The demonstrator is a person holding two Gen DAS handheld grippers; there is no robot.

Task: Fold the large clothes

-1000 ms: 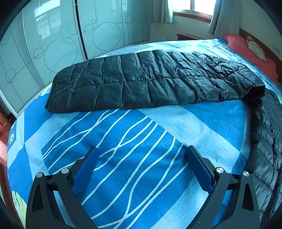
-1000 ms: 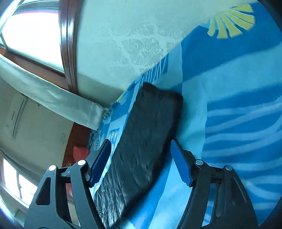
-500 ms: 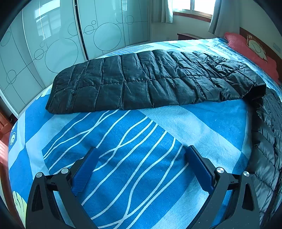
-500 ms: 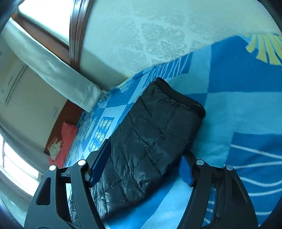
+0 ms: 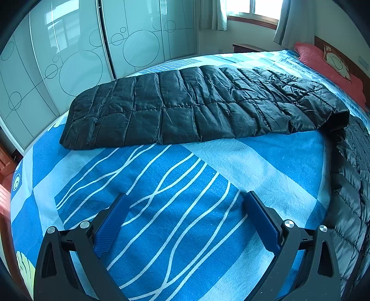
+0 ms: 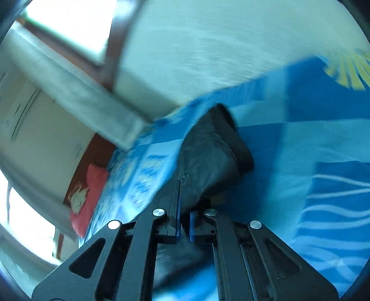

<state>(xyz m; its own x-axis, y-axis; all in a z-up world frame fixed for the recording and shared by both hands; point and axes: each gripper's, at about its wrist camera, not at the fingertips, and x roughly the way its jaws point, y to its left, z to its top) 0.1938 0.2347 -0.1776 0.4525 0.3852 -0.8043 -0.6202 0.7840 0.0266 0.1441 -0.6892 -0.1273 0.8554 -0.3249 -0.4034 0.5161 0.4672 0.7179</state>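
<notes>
A black quilted down jacket (image 5: 198, 108) lies folded lengthwise across the blue patterned bed sheet (image 5: 185, 185); more of it runs down the right edge of the left wrist view. My left gripper (image 5: 185, 217) is open and empty, hovering over bare sheet in front of the jacket. My right gripper (image 6: 183, 222) is shut on the jacket's sleeve (image 6: 208, 157), whose cuff end lifts off the sheet. The right wrist view is motion-blurred.
Glass wardrobe doors (image 5: 69, 58) stand beyond the bed's far left. A red pillow (image 5: 323, 60) lies at the headboard on the right. A window with curtains (image 5: 249, 11) is at the back. A wall and curtain (image 6: 81, 92) flank the bed in the right wrist view.
My right gripper has moved onto the sleeve and closed on it, raising it. The left gripper has hardly moved.
</notes>
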